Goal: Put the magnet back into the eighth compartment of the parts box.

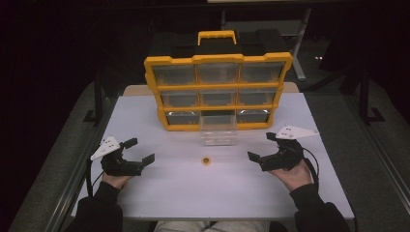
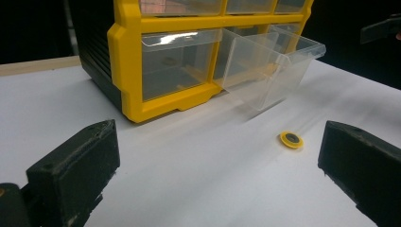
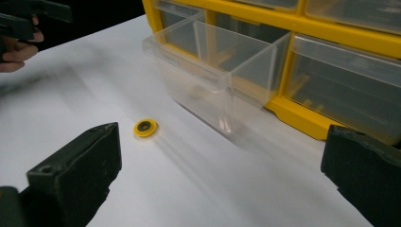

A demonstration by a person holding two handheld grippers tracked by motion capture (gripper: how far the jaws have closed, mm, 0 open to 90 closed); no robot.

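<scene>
- The room around the table (image 1: pixel 159 193) was dark, almost black, while the white top was evenly lit from above.
- Shadows under the grippers were soft and faint.
- A streak of glare lay on the rim of a clear drawer (image 2: pixel 170 37) in the left gripper view.
- All three pictures were soft and grainy; the near black jaws looked blurred.
</scene>
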